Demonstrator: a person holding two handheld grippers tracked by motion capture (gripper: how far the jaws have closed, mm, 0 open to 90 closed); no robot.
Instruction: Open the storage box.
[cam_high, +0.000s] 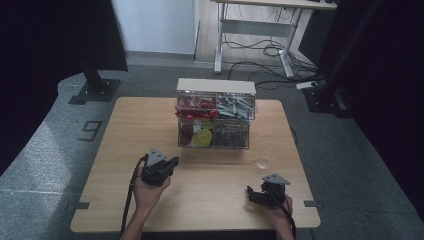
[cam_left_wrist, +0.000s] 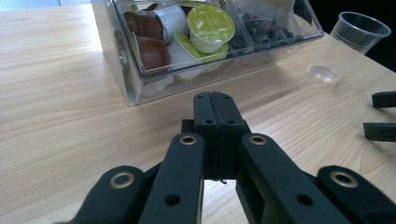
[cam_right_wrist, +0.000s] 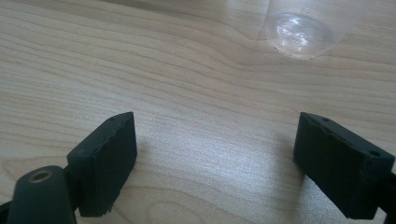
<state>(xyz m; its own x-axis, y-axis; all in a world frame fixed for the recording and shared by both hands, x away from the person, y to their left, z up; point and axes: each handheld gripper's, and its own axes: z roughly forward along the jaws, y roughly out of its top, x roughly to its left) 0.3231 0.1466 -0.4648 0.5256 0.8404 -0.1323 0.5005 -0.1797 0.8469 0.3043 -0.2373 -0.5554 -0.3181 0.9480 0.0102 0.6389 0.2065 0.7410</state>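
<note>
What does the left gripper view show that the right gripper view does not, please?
The left gripper view alone shows the clear organizer box, its coffee pods, and the left gripper with jaws shut on nothing. The right gripper view alone shows the right gripper with jaws wide apart over bare wood. Both share the wooden table and the clear plastic cup, seen whole in the left gripper view, just its base in the right gripper view.

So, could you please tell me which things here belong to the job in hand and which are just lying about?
In the job:
- left gripper, shut on nothing, facing the clear organiser box
- coffee capsules in its lower drawer
- right gripper, open, facing the clear plastic cup

Lying about:
- small clear lid on the table
- desk and floor cables behind
</note>
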